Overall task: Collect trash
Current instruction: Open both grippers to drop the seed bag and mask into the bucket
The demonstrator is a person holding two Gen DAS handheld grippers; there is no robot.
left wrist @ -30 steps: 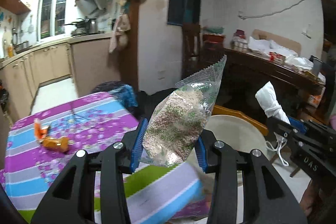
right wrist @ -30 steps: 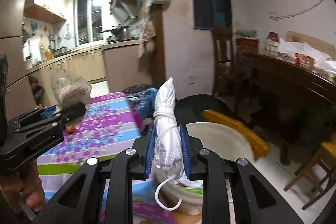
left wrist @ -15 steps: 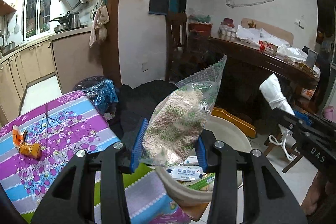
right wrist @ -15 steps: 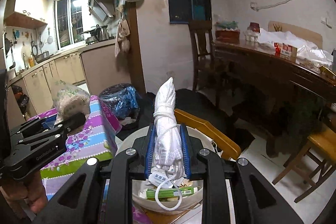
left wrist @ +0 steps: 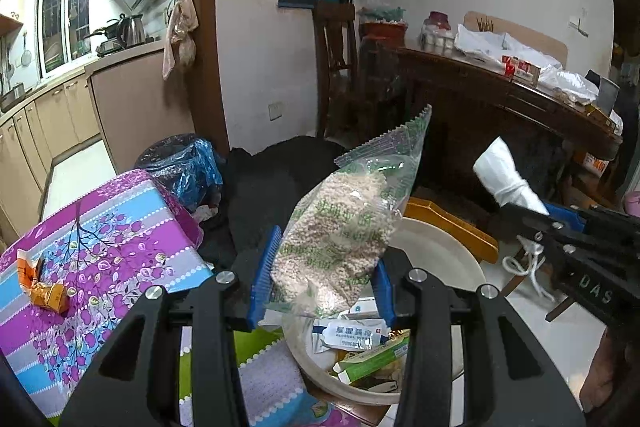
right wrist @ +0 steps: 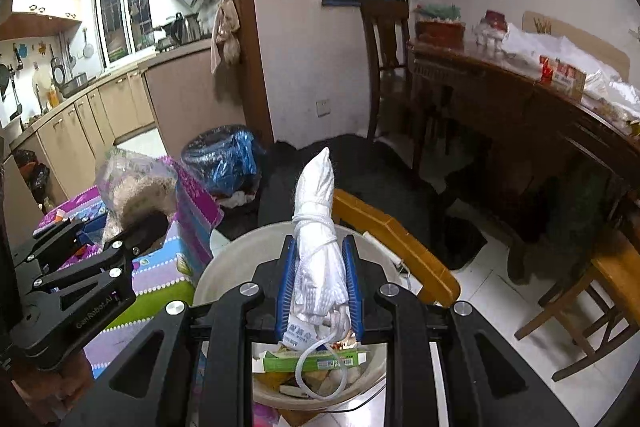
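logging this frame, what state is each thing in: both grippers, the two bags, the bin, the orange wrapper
left gripper: shut on pellet bag
pellet bag: held upright above bin
right gripper: shut on white bundle
white bundle: tied with cord, held over bin
bin: open, partly filled
orange wrapper: lying on tablecloth

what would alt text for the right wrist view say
The right gripper is shut on a white cloth bundle tied with cord, held above a round cream bin holding wrappers. At left, the left gripper holds a clear bag of grains by a purple floral tablecloth.
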